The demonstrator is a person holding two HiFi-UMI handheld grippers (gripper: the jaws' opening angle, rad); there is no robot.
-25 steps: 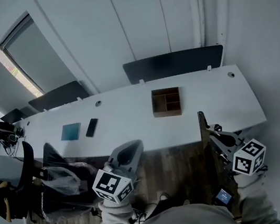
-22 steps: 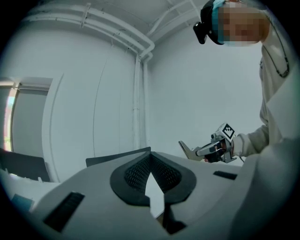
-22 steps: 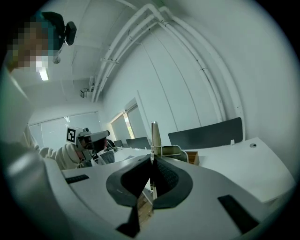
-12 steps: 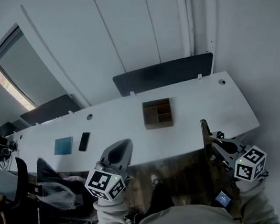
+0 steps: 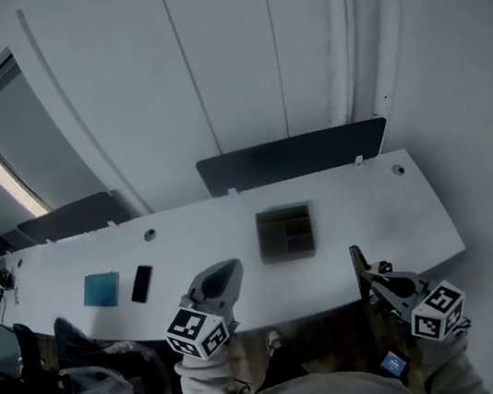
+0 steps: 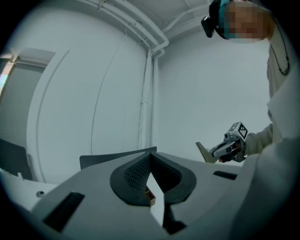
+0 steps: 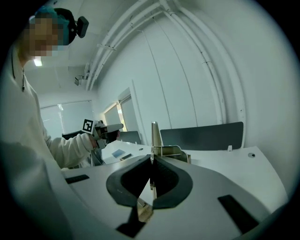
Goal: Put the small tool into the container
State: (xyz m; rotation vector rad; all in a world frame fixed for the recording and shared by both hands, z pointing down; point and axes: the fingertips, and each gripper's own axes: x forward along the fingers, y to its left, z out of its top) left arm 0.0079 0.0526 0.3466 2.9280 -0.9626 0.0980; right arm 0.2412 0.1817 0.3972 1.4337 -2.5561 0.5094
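In the head view my left tongs [image 5: 224,272] hang at the near edge of the white desk [image 5: 378,202]. My right tongs [image 5: 377,280] are off to the right, clamped on the small tool [image 5: 358,262] — a thin flat blade. The wooden container [image 5: 286,233], split into compartments, sits on the desk beyond both. A phone [image 5: 141,283] and a blue pad [image 5: 101,290] lie well to its left.

In the left gripper view the pads are pinched together at the tips, with nothing between them.

In the right gripper view the jaws are tight on the small tool [image 7: 154,133] — it stands upright above them, with the container [image 7: 174,151] behind it, apart.
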